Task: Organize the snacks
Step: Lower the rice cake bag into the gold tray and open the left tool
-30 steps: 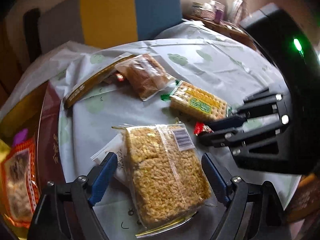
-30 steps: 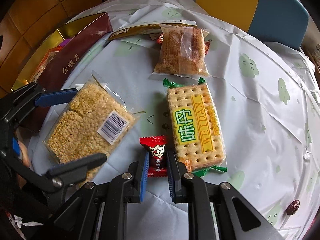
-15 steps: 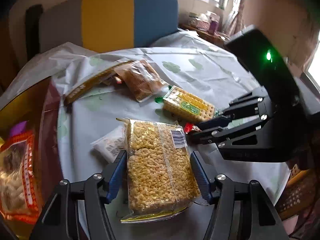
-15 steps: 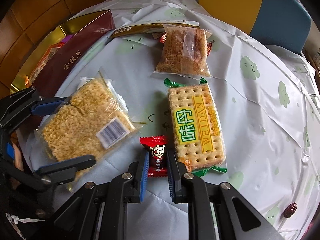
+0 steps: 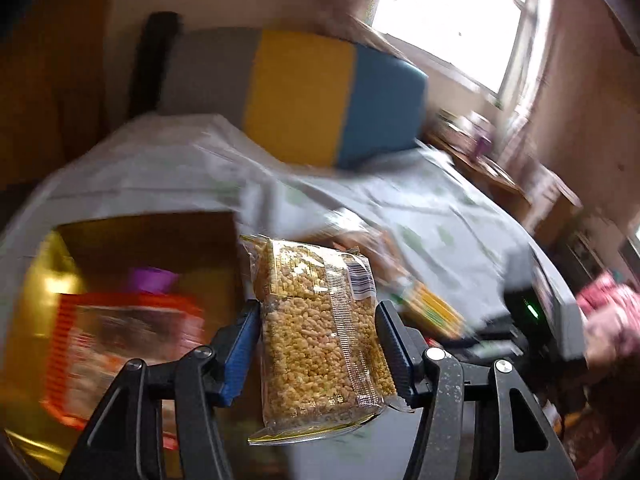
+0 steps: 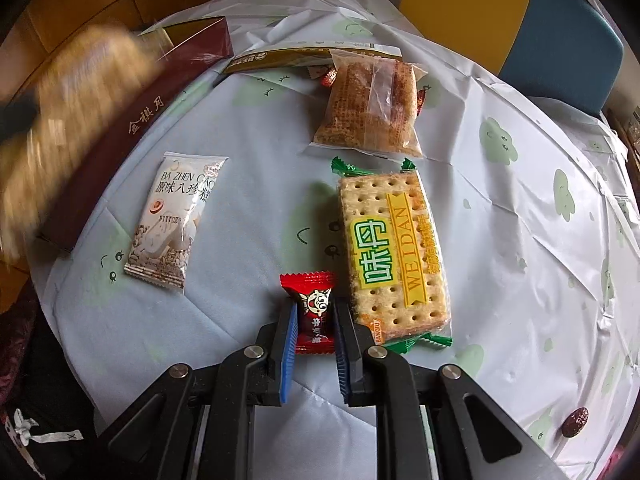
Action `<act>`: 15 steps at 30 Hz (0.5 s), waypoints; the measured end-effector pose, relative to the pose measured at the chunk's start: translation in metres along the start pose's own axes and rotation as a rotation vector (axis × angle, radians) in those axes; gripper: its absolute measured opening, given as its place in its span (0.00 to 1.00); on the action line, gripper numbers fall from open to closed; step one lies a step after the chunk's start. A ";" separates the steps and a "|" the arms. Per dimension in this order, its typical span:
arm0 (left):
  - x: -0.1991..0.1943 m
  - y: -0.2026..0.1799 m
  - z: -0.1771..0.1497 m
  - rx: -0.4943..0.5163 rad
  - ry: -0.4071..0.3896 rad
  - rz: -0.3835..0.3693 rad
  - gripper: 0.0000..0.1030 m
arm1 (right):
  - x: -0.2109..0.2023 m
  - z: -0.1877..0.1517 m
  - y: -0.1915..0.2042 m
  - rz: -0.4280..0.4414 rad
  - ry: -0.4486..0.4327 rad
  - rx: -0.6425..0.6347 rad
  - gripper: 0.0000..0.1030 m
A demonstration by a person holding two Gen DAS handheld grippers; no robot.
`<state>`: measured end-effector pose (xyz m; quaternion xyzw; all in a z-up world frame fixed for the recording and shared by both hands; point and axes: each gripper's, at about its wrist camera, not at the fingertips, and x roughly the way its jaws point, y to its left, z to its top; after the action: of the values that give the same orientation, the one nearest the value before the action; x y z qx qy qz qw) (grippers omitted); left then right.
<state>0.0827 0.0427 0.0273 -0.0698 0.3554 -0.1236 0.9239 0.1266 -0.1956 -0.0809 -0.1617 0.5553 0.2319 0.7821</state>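
While we are looking across the round table point(image 6: 248, 128), we are seeing a thin, creased, pale-blue plastic cover printed with green blobs draping it. Against the table's far-left edge a long maroon box point(image 6: 132, 136) with gold lettering is lying, its gold-lined inside point(image 5: 120, 248) holding a blurred orange packet. Beyond the table a chair back point(image 5: 300, 92) in grey, yellow and blue blocks is standing.

Off the table, over the box, we are holding the puffed-rice cake pack point(image 5: 320, 332), a flat rectangle of knobbly golden grains in clear crinkly film with a barcode label. Our left gripper point(image 5: 320, 344) has just been closing its jaws, and the blue ribbed pads are now pressing the pack's two long sides at a middling width.

Near the table's middle a cracker pack point(image 6: 392, 252), perforated, pale, with green twisted ends, is lying flat. Beyond it a clear bag of brown crumbly cake point(image 6: 368, 108) is resting, and toward the table's left side a white glossy sachet point(image 6: 172, 216) is lying.

Touching the cracker pack's near-left corner, a small red foil candy point(image 6: 312, 312) is sitting on the table. Our right gripper point(image 6: 314, 328) is nearly closed, its pads clamping the candy's sides.
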 end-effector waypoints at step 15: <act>0.042 0.100 0.043 -0.226 0.042 0.223 0.39 | 0.000 -0.003 0.013 -0.036 -0.009 -0.022 0.16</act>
<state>0.1598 0.1289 0.0101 -0.1308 0.3918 0.0190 0.9105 0.1168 -0.1859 -0.0815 -0.1792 0.5461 0.2249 0.7868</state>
